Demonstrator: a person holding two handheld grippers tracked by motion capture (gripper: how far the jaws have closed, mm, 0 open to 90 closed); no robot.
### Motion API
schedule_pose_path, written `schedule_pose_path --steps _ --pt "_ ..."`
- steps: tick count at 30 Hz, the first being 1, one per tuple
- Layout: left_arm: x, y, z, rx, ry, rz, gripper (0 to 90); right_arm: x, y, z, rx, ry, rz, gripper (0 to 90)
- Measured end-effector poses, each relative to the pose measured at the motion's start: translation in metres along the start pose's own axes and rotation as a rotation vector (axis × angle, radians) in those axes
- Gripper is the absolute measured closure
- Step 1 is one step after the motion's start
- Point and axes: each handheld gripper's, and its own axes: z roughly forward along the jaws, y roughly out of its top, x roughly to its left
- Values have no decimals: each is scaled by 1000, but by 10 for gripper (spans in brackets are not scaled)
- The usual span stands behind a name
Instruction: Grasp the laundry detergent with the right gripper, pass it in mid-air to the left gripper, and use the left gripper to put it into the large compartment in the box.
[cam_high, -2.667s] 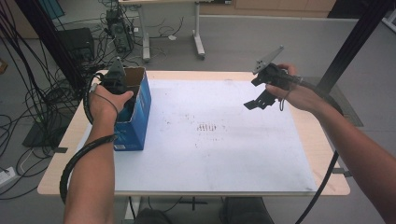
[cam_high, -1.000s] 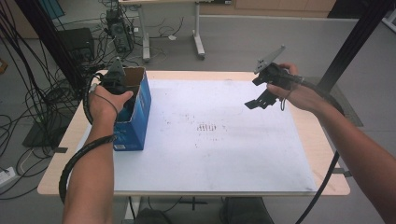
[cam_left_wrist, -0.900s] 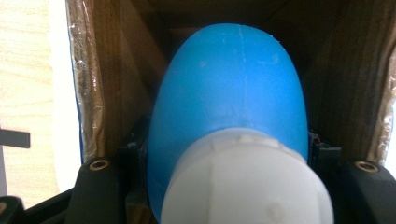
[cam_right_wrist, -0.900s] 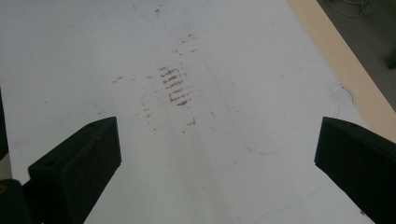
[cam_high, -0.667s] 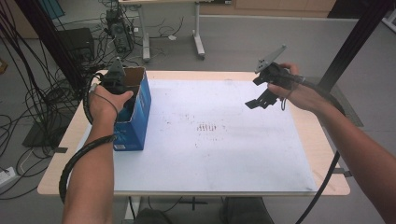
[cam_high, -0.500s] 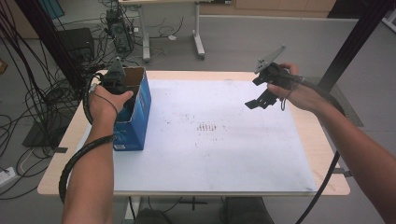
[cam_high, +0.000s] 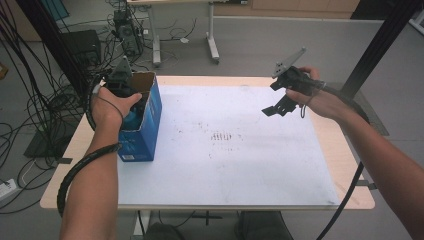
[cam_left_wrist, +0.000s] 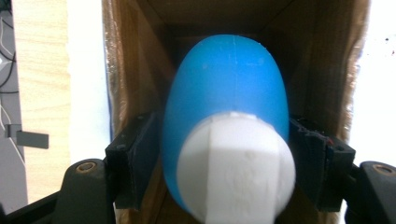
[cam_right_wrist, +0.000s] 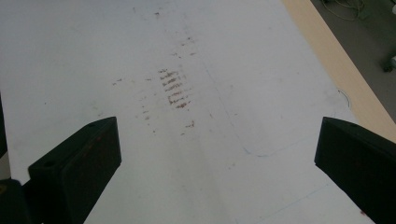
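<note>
1. High view: cardboard box (cam_high: 145, 125) with blue outer walls stands upright on the left part of the white sheet (cam_high: 235, 150) that covers the wooden table (cam_high: 350, 195). The left hand (cam_high: 111, 106) holds the left gripper (cam_high: 131, 104) pointing down into the open top of the box, where a bit of a blue bottle (cam_high: 131, 119) shows under the hand. The right hand (cam_high: 312, 95) holds the right gripper (cam_high: 276, 107) in the air above the sheet's far right part, well apart from the box. Brown smudges (cam_high: 222, 136) mark the middle of the sheet.

2. Left gripper view: the blue bottle (cam_left_wrist: 229, 112) with its white cap (cam_left_wrist: 236, 168) stands inside the brown box walls (cam_left_wrist: 135, 70), between the two black jaws. Those jaws have just been opening; the bottle is still between them, and whether the pads still press on its sides I cannot tell, as they lie close against it.

3. Right gripper view: the right gripper (cam_right_wrist: 217, 163) has its jaws spread wide with nothing between them, above the bare white sheet (cam_right_wrist: 93, 56). The smudges (cam_right_wrist: 175, 88) lie ahead of it, and the table's wooden edge (cam_right_wrist: 336, 60) runs along the right.
</note>
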Motion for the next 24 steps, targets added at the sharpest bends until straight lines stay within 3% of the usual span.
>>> schedule_pose_path --steps 16,24 --pt "-6 -13 -46 -40 14 50 266 -5 -2 -1 21 -13 26 4" --pt "-26 -22 -70 -74 13 117 219 -11 -6 -1 53 -33 53 4"
